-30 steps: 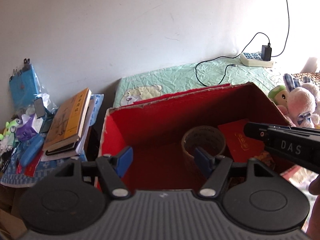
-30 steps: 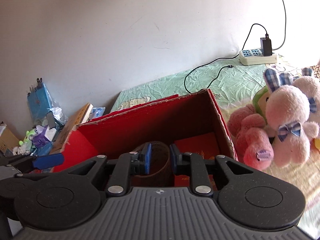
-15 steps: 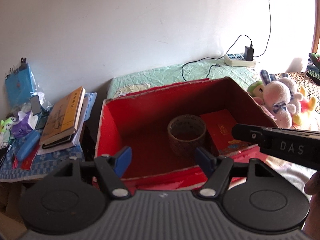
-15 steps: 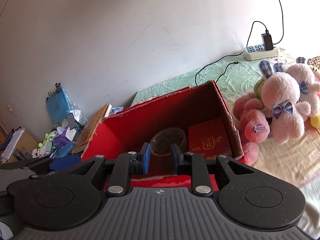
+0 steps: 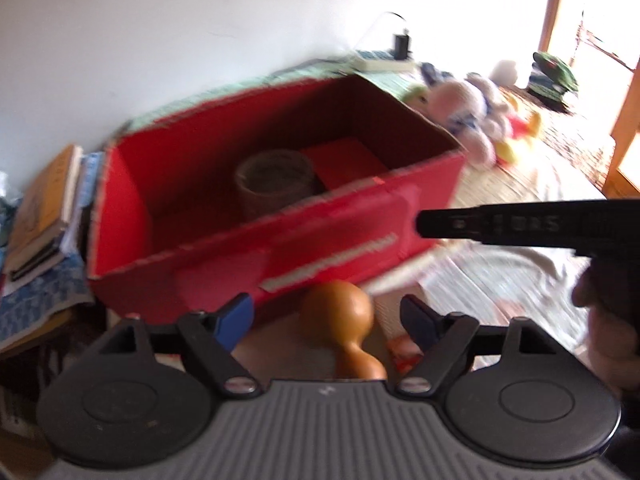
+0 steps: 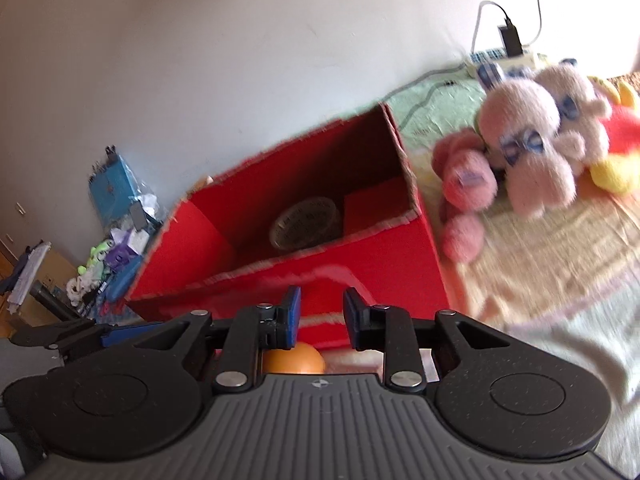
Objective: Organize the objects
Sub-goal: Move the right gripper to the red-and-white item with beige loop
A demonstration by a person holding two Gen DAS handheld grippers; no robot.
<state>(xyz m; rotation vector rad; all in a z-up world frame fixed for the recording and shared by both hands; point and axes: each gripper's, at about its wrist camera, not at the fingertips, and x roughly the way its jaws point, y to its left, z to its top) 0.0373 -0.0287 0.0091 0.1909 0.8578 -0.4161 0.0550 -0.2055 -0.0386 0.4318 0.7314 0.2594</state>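
An open red box sits on the bed. Inside it are a roll of tape and a flat red packet. An orange gourd lies in front of the box, between my left gripper's spread jaws; its top shows in the right wrist view. My left gripper is open and empty. My right gripper has a narrow gap between its jaws and holds nothing; it also shows at the right of the left wrist view.
Pink plush toys lie right of the box, with a yellow and red toy beside them. A power strip lies by the wall. Stacked books and a cluttered side table are on the left.
Both grippers have pulled back and up from the box, so its front wall and the gourd now show. The tape and packet stay inside. Both views are motion-blurred.
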